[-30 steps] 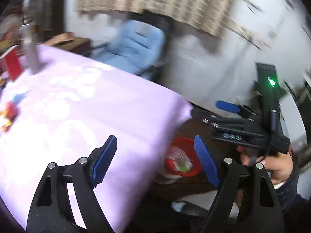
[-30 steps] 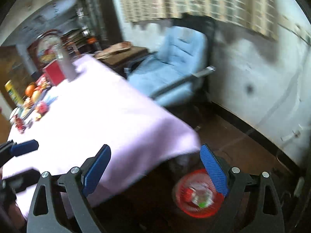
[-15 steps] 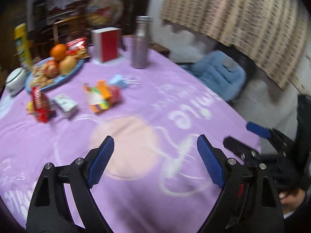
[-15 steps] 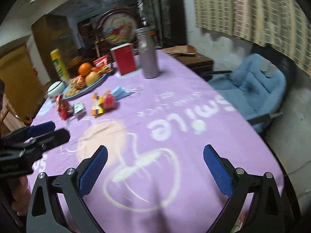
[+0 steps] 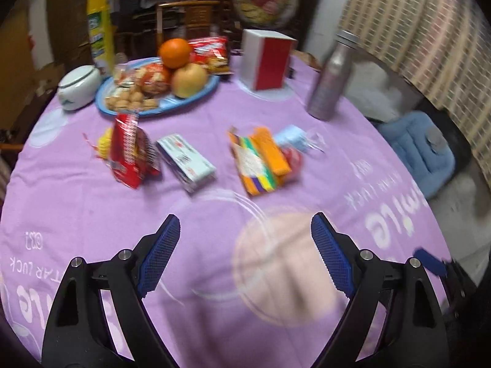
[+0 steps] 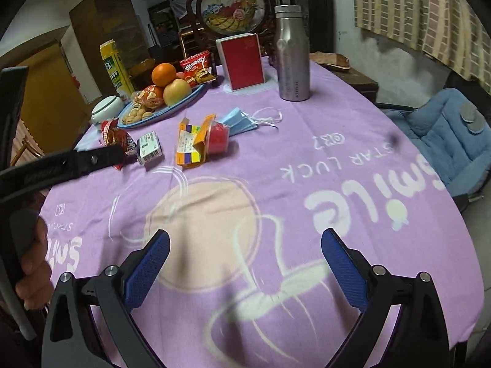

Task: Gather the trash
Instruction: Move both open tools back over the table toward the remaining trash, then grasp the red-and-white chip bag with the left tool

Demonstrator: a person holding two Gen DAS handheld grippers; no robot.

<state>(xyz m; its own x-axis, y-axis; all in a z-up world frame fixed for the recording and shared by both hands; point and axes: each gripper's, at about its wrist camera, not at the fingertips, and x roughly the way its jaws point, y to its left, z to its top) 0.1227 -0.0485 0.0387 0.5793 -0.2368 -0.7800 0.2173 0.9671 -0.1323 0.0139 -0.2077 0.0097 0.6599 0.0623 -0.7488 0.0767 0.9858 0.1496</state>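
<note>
Trash lies in a row across the purple tablecloth [image 5: 214,245]: a red snack wrapper [image 5: 130,156], a small white and blue box [image 5: 185,161], an opened orange carton [image 5: 260,161] with a red cup [image 6: 218,138] beside it, and a blue face mask [image 6: 241,121]. My left gripper [image 5: 245,260] is open and empty, short of the trash. My right gripper [image 6: 245,273] is open and empty over the near part of the cloth. The left gripper's side [image 6: 61,165] shows in the right wrist view.
A blue plate [image 5: 199,98] with fruit and snacks, a white bowl [image 5: 79,87], a red and white box [image 5: 267,59], a steel bottle [image 5: 333,79] and a yellow carton [image 5: 99,30] stand at the back. A blue chair [image 6: 445,141] is at the right.
Both grippers have swung left from the floor bin and table edge to face the table, and the left one has moved closer to the trash. Both stay open.
</note>
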